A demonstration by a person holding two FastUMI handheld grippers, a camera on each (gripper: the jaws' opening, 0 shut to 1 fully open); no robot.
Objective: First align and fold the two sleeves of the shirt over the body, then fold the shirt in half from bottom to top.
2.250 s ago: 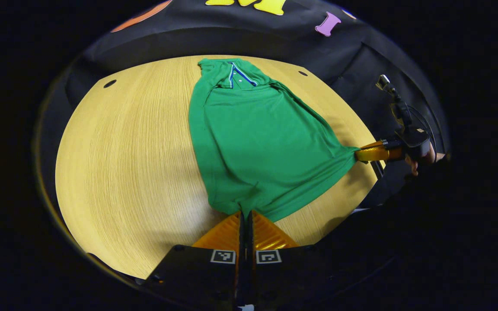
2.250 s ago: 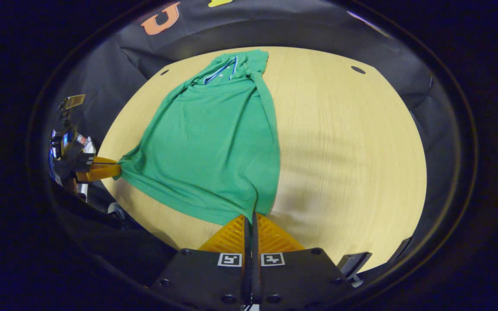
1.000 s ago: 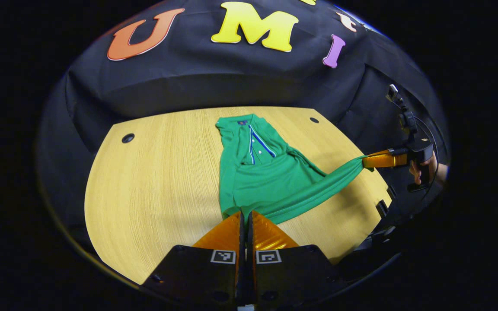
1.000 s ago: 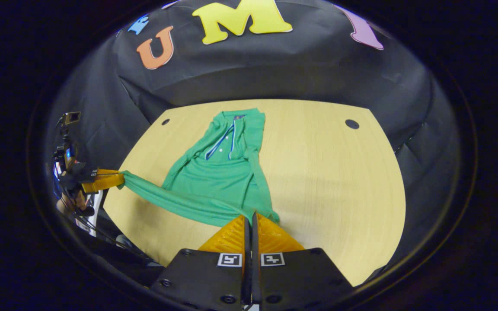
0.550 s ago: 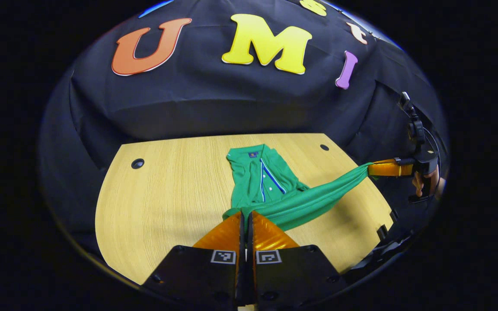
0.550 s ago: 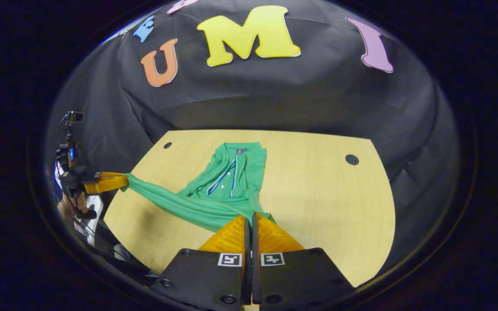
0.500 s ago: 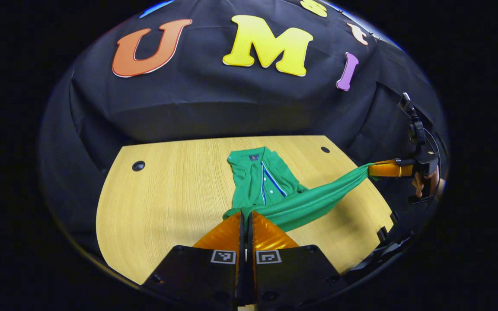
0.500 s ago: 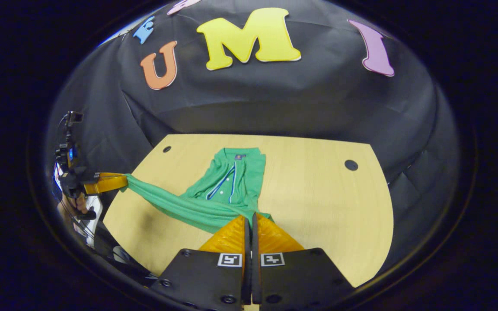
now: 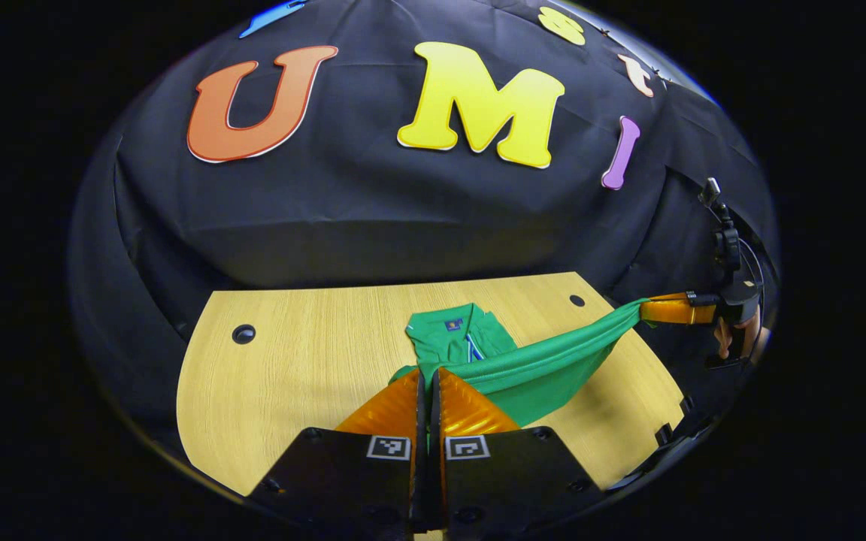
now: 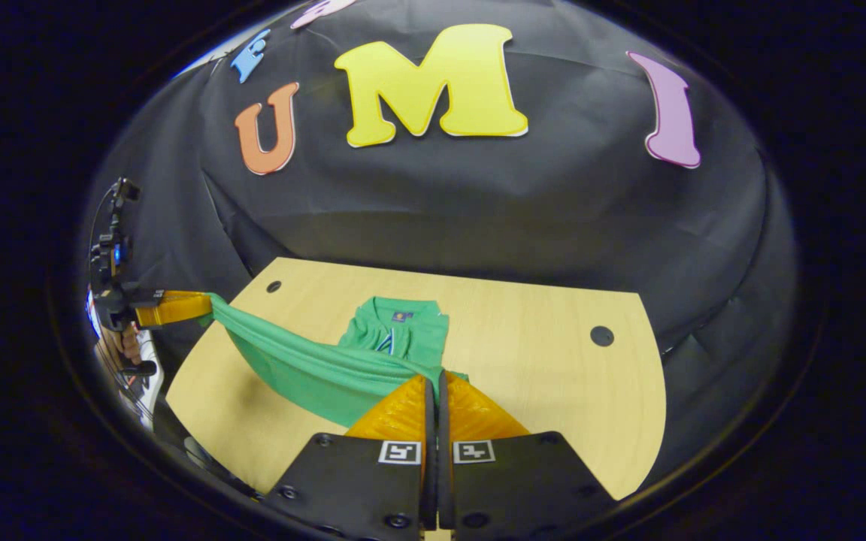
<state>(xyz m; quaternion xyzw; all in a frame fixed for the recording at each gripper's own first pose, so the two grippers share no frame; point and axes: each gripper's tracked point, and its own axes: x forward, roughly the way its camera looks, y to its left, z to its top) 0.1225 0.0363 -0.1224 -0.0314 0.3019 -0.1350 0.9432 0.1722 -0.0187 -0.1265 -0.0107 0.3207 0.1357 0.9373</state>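
**Hem lifted between two pinches, fold half made**

The green shirt lies mid-table, collar at the far end, its near hem raised and stretched between both tools. The left gripper and the right gripper each have their fingers pressed together on a hem corner. Uneven travel could likely skew the fold; a slipping pinch would drop one corner short of the collar.

the green shirt has its collar part lying flat on the desk, far side, with a blue-white placket showing. its bottom hem is lifted off the desk and stretched like a band in the air, hanging over the collar part.
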